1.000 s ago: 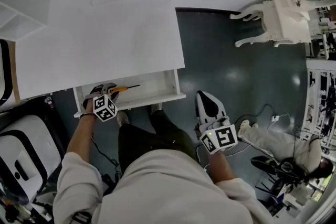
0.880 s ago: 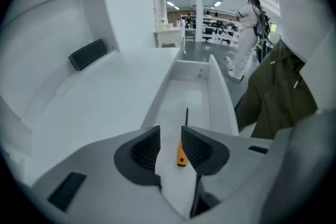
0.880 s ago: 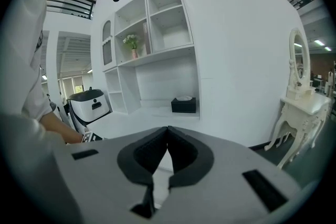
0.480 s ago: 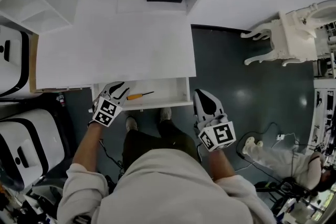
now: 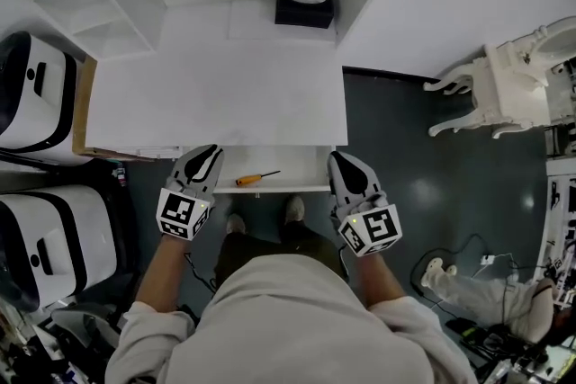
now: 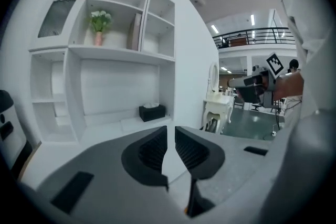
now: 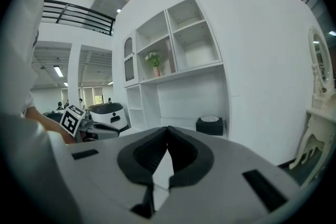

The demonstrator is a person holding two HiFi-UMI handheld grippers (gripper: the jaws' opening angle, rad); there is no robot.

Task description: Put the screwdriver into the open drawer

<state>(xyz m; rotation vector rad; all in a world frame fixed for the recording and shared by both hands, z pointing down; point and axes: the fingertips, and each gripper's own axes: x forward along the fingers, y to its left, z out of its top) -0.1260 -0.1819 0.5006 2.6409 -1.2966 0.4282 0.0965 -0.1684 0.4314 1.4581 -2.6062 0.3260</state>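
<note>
- The screwdriver is seen lying flat inside the drawer, low in the middle of the head view. Its orange handle lies to the left and its dark shaft points right and slightly up.
- Only a narrow strip of the drawer shows below the edge of the desk, so the placing is judged to be done.
- The left gripper appears at the drawer's left end, apart from the screwdriver. Its jaws have just been closing and stand a thin slit apart, with nothing between them.
- The right gripper appears at the drawer's right end, with its fingertips brought together and nothing held.
- The screwdriver is judged light, stiff and not fragile. The handle may roll when nudged, and the thin metal shaft is likely slippery.
- If it must be taken up again, the middle of the handle should be gripped from above, across its width. The shaft would give the pads little to hold.
</note>
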